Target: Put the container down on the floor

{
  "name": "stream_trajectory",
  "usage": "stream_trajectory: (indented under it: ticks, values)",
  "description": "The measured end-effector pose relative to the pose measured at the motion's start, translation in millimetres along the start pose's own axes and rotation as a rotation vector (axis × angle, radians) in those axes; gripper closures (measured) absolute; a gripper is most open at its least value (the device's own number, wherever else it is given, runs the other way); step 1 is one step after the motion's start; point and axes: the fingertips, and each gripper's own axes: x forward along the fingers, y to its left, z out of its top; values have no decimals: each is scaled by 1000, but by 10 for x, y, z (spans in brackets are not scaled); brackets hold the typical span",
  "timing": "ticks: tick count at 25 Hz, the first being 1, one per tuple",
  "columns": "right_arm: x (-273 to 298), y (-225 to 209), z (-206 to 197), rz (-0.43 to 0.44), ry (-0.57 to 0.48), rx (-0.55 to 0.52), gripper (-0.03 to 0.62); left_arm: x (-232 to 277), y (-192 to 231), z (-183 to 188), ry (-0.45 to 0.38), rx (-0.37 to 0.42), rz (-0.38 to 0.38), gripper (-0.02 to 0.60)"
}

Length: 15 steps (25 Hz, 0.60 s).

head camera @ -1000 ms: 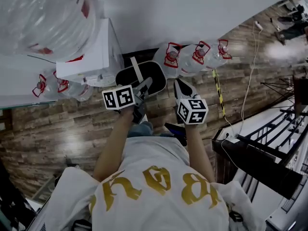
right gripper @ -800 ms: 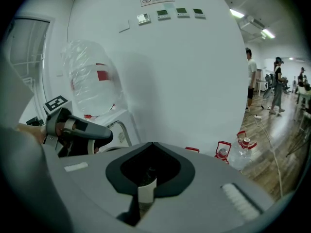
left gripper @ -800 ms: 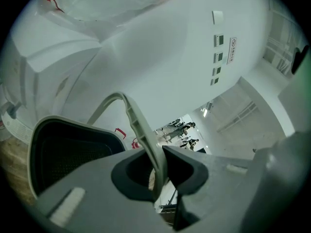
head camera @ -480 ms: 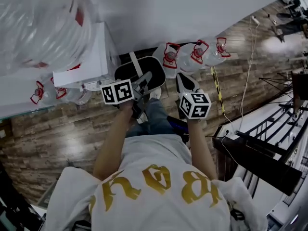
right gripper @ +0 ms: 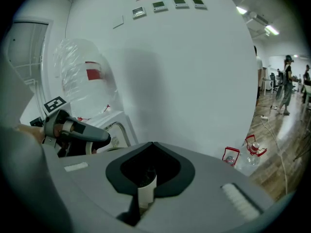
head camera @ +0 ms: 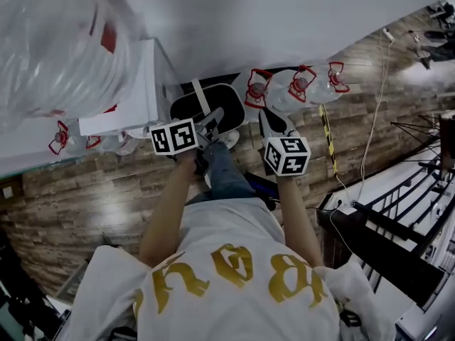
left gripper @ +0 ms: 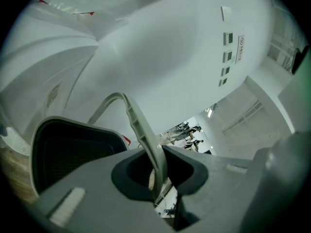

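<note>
The container (head camera: 185, 108) is a black bin with a pale grey rim and a grey bail handle (head camera: 201, 102). It hangs over the wooden floor beside a white wall. My left gripper (head camera: 212, 122) is shut on that handle. In the left gripper view the handle (left gripper: 141, 125) runs between the closed jaws of the left gripper (left gripper: 156, 174), with the bin's dark inside (left gripper: 73, 154) at the left. My right gripper (head camera: 269, 124) is shut and holds nothing; it stands just right of the bin. The right gripper view shows the right gripper (right gripper: 147, 179) with its jaws together and the left gripper (right gripper: 77, 132) off to the left.
A white water dispenser (head camera: 135, 84) with a big clear bottle (head camera: 50, 41) stands left of the bin. Several water jugs with red handles (head camera: 293, 84) line the wall, with more at the left (head camera: 64, 133). A white cable (head camera: 373, 119) and a black rack (head camera: 384, 233) lie at the right.
The person's leg and shoe have come forward under the grippers. The bin still hangs from the left gripper in nearly the same spot. The right gripper has barely moved.
</note>
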Motion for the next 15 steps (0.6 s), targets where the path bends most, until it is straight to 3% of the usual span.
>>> stream_trajectory:
  ticks: [15]
  values:
    - [702,-198,-409,86,126,6,566,415,723,-244,74,-40,102,530]
